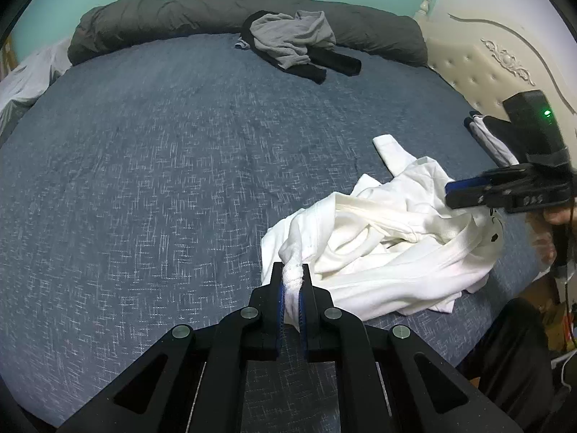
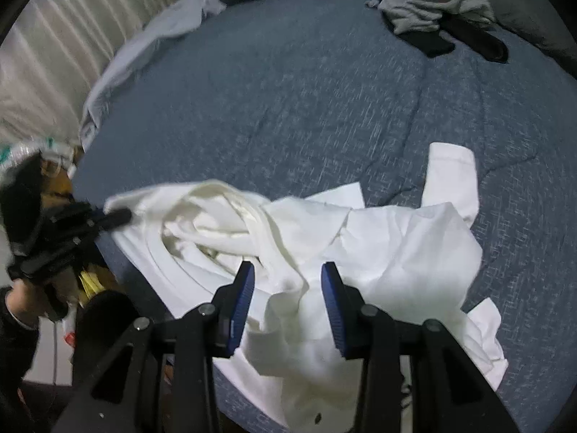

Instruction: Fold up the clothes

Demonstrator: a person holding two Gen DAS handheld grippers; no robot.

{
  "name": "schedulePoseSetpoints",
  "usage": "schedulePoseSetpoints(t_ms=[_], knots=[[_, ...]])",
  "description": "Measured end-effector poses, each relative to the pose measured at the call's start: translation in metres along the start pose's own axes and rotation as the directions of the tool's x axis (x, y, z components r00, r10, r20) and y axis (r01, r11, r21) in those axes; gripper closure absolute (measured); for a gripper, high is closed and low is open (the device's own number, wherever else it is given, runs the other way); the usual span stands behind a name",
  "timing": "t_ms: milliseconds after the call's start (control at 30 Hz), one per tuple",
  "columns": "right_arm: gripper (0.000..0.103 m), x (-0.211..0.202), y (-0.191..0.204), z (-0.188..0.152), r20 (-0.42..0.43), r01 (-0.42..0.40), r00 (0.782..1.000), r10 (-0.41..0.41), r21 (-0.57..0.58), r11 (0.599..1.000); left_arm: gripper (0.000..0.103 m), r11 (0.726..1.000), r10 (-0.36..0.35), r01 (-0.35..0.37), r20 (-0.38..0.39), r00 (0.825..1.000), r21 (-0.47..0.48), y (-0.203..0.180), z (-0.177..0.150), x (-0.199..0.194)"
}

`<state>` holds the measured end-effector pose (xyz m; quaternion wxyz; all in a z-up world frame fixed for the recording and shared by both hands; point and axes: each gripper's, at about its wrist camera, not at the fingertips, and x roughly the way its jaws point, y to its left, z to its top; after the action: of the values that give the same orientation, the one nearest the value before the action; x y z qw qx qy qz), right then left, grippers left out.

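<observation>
A crumpled white garment point(image 1: 382, 241) lies on the blue bed cover point(image 1: 162, 166) near its front right edge. My left gripper point(image 1: 293, 270) is shut on a bunched edge of that garment, the cloth squeezed between its blue pads. In the right wrist view the same white garment point(image 2: 389, 245) spreads under my right gripper point(image 2: 286, 276), which is open and hovers over a ridge of cloth without pressing it. The left gripper point(image 2: 120, 216) shows at the left there, gripping the garment's corner. From the left wrist view, the right gripper point(image 1: 450, 193) hangs over the garment's far side.
A heap of grey and black clothes point(image 1: 292, 45) lies at the far side, against a rolled dark grey duvet point(image 1: 173, 14). A cream padded headboard point(image 1: 483, 68) stands right, with a dark and white garment point(image 1: 487, 137) by it. A pale sheet point(image 2: 151, 39) hangs at the left edge.
</observation>
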<state>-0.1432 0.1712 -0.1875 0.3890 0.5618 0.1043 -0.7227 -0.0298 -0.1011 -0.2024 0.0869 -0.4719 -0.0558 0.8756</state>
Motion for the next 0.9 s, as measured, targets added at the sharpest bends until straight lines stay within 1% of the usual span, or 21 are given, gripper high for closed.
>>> schedulePoseSetpoints(t_ms=[133,167,200,233,333,467,567,667,767,900], knots=[[0.064,0.023,0.010,-0.003,-0.072,0.035,0.997,-0.039,-0.052,0.998,0.096,1.000,0.000,0.000,0.001,1.000,0.000,0.000,-0.001,0.000],[0.068,0.028,0.011,-0.004,-0.084,0.041,0.995,-0.046,-0.061,0.997,0.096,1.000,-0.001,0.001,0.001,1.000,-0.001,0.000,-0.001,0.000],[0.075,0.031,0.012,-0.006,-0.092,0.053,0.994,-0.060,-0.070,0.996,0.096,1.000,-0.001,0.001,0.001,1.000,-0.002,0.001,-0.001,0.001],[0.088,0.034,0.013,-0.007,-0.095,0.064,0.993,-0.072,-0.079,0.995,0.096,1.000,-0.001,0.001,0.000,1.000,-0.003,0.002,-0.001,0.001],[0.097,0.031,0.014,-0.008,-0.068,0.086,0.993,-0.093,-0.095,0.992,0.096,1.000,0.000,0.000,0.001,1.000,-0.007,0.005,-0.002,0.000],[0.099,0.013,0.011,-0.005,-0.004,0.116,0.993,-0.117,-0.098,0.988,0.096,1.000,-0.001,0.001,0.012,1.000,-0.007,0.004,-0.001,-0.002],[0.099,-0.006,0.007,-0.003,0.058,0.157,0.987,-0.152,-0.090,0.983,0.096,1.000,0.001,-0.001,0.023,1.000,-0.003,0.000,0.002,-0.005],[0.099,-0.027,0.001,-0.003,0.117,0.184,0.978,-0.175,-0.073,0.980,0.096,1.000,0.003,-0.003,0.043,0.999,0.009,-0.008,0.007,-0.008],[0.099,-0.050,-0.006,-0.002,0.171,0.218,0.964,-0.206,-0.058,0.974,0.096,1.000,0.008,-0.010,0.062,0.998,0.029,-0.019,0.013,-0.012],[0.099,-0.075,-0.016,-0.002,0.214,0.248,0.948,-0.234,-0.040,0.968,0.096,0.998,0.006,-0.011,0.085,0.996,0.060,-0.035,0.022,-0.018]])
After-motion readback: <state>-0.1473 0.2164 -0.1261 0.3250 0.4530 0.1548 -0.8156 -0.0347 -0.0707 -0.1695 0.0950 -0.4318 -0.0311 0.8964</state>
